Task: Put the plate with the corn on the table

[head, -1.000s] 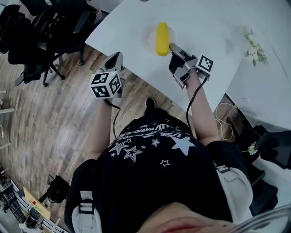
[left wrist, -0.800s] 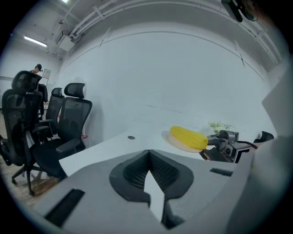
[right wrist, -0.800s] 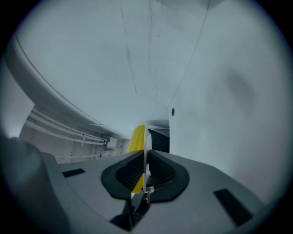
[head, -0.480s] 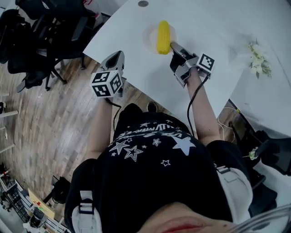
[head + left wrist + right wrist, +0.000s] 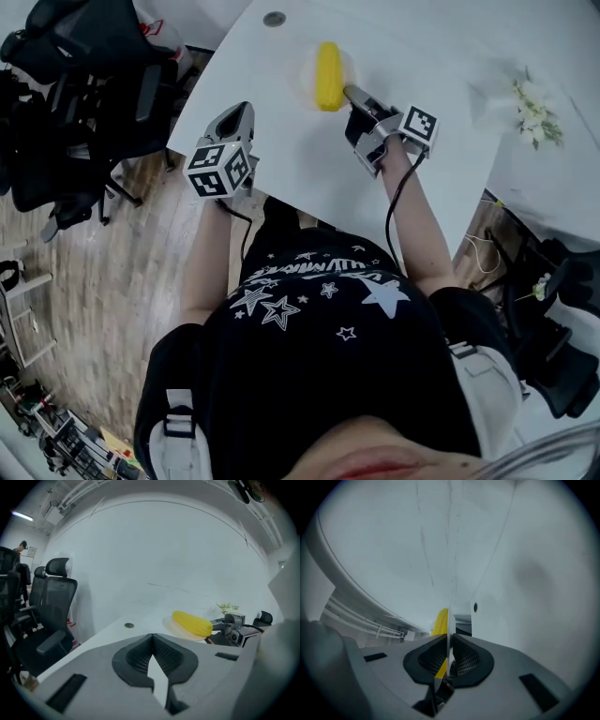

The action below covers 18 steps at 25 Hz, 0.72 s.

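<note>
A yellow corn cob (image 5: 328, 75) lies on a small pale plate (image 5: 307, 82) over the white table (image 5: 441, 56). My right gripper (image 5: 349, 92) is shut on the plate's near rim. In the right gripper view the plate (image 5: 449, 632) shows edge-on as a thin white line between the pads, with the corn (image 5: 442, 619) behind it. I cannot tell whether the plate touches the tabletop. My left gripper (image 5: 237, 114) is shut and empty at the table's near left edge; in its own view, the left gripper (image 5: 152, 641) faces the corn (image 5: 192, 623), the plate (image 5: 174, 629) and the right gripper (image 5: 216, 624).
Black office chairs (image 5: 84, 103) stand on the wooden floor left of the table. A round cable hole (image 5: 274, 19) sits in the tabletop beyond the plate. A sprig of flowers (image 5: 530, 101) lies at the right, near a second white table (image 5: 553, 187).
The person has come closer to the table. The plate with the corn, still gripped by the right gripper, now lies further in over the tabletop. The left gripper has come from over the floor to the table's edge.
</note>
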Available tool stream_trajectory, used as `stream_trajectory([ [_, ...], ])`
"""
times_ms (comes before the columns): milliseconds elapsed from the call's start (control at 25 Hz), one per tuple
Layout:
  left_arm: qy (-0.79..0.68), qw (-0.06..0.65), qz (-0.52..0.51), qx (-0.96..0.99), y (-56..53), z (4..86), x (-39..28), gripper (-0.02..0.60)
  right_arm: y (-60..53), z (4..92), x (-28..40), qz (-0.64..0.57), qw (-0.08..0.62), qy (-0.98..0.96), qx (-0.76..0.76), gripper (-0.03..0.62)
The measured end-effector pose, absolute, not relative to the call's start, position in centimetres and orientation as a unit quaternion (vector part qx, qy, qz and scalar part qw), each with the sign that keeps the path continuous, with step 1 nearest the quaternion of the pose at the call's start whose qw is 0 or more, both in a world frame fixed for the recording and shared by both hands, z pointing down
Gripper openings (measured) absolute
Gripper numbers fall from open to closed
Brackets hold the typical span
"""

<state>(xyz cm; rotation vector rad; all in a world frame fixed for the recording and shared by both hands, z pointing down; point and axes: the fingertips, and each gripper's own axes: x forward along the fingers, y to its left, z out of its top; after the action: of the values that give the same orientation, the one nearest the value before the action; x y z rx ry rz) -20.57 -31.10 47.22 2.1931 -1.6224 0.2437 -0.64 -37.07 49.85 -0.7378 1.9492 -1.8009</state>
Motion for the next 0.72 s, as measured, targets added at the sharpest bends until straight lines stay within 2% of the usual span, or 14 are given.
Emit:
stream_trajectory([
  [720, -0.467, 0.192, 0.114, 0.856, -48.0, 49.2, -24.0, 0.006, -47.5, 52.0, -3.9, -0.601, 0.263, 0.668, -0.351, 0.031],
])
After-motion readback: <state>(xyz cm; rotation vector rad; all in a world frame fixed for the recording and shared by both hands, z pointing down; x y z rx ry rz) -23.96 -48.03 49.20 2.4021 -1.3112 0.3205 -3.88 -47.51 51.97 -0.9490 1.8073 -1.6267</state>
